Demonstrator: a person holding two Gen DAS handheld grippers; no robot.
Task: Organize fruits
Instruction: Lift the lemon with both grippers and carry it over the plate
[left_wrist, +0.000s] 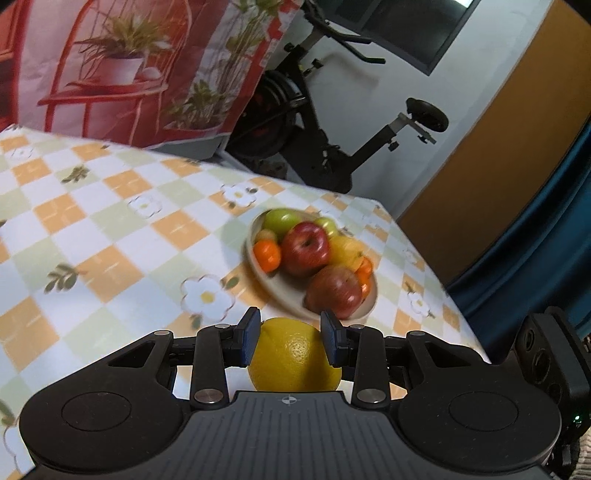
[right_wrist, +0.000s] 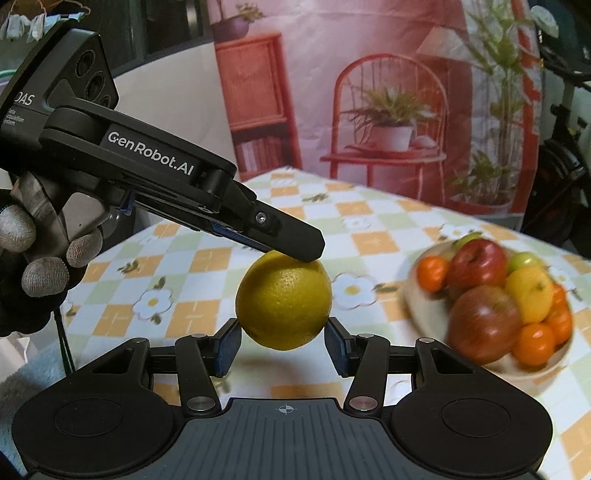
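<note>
1. Gripping a yellow citrus fruit (left_wrist: 294, 356), the left tongs (left_wrist: 291, 336) press it w/ both blue pads; it hangs above the counter (left_wrist: 92, 236), off the cloth.
2. Right-wrist view: same fruit (right_wrist: 283, 300) sits under the left tongs' (right_wrist: 295, 247) tip, a gloved hand (right_wrist: 40, 266) on the handle at left.
3. Right tongs (right_wrist: 282, 345) stand wide, pads either side of the fruit's lower half; can't tell if they touch it, small gaps seem to show.
4. Bowl (left_wrist: 280, 291) sits near the counter's far-right corner in left-wrist view, just beyond the held fruit. Blurred.
5. Bowl contents: two red apples (left_wrist: 306, 249), a green apple (left_wrist: 280, 220), a yellow fruit (left_wrist: 345, 251), small orange ones (left_wrist: 266, 255). All piled, touching.
6. Right-wrist view has the bowl (right_wrist: 421, 306) toward the right edge, apart from the held fruit.
7. Counter cloth: orange/green/white checks w/ white flowers.
8. Behind the far edge: a printed backdrop (right_wrist: 369, 110) w/ red chair + potted plant; exercise bike (left_wrist: 332, 122) past the far-right corner.
</note>
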